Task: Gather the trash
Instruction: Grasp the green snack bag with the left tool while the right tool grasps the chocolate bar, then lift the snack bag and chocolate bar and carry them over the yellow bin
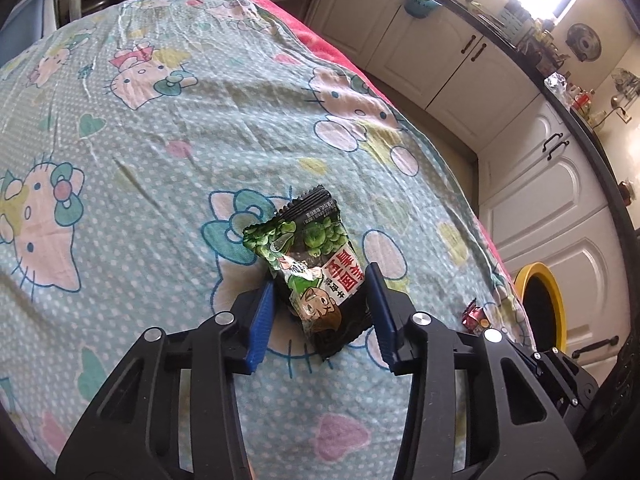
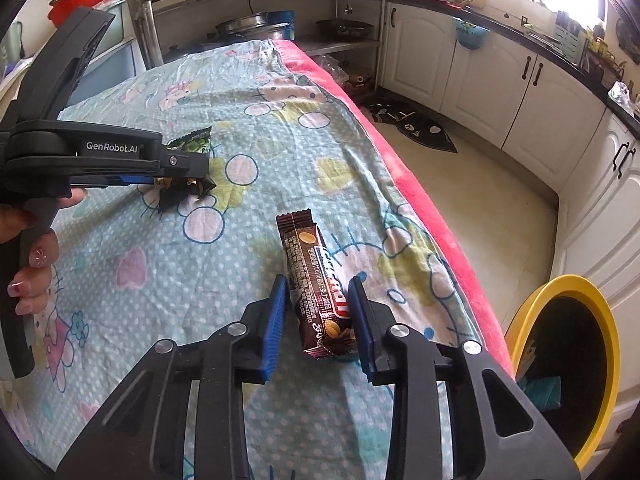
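the green snack packet [image 1: 310,276] lies on the cartoon-print cloth [image 1: 160,140] directly between the fingers of the left gripper [image 1: 320,304], its long axis running from near to far, in line with the way the fingers point. the blue pads [image 1: 262,322] stand close on either side; the left one touches the crumpled edge, the right one sits at the wrapper's side, so the jaws are narrowed around it, and whether they already press firmly i cannot tell.

the brown bar wrapper [image 2: 320,292] lies likewise between the fingers of the right gripper [image 2: 320,312], long axis near to far, tilted slightly left at the far end. the right pad [image 2: 366,328] is against its edge, while a thin gap shows at the left pad, so it is bracketed, not clearly clamped.

the yellow-rimmed bin [image 2: 560,360] stands on the floor off the cloth's right edge, nearer the right gripper, so that hand probably has the shorter carry.
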`<state>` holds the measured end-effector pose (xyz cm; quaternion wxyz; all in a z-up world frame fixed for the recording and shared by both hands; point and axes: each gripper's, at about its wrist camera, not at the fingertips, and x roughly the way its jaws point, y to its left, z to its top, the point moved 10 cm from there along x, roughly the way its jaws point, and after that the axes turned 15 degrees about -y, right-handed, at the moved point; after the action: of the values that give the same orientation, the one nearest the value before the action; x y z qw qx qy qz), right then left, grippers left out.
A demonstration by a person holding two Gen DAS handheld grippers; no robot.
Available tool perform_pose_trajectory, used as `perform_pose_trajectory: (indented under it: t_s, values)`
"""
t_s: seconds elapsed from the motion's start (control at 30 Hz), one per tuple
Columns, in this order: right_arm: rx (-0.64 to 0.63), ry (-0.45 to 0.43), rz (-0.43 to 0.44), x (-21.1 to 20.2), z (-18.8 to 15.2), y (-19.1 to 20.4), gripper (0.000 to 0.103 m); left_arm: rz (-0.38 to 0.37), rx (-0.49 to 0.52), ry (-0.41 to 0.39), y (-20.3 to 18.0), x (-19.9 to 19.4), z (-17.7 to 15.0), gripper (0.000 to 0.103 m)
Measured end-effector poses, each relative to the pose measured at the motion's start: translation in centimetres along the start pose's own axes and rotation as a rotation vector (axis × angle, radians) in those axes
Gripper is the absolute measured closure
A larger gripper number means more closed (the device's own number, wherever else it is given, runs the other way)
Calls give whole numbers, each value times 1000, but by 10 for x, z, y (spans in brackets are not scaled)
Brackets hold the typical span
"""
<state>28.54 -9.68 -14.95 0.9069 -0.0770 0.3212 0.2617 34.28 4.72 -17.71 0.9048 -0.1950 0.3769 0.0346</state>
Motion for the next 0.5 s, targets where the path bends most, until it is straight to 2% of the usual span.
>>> perform_pose_trajectory:
  t_s: [0.23,0.5]
  values:
    - [19,-11,7,-12,-3,0,75,-34,2,-4,-1,-11,-3,70]
    - [16,-27,29,-24,-3,13,75,-71,66,-23,-12,-33,-11,70]
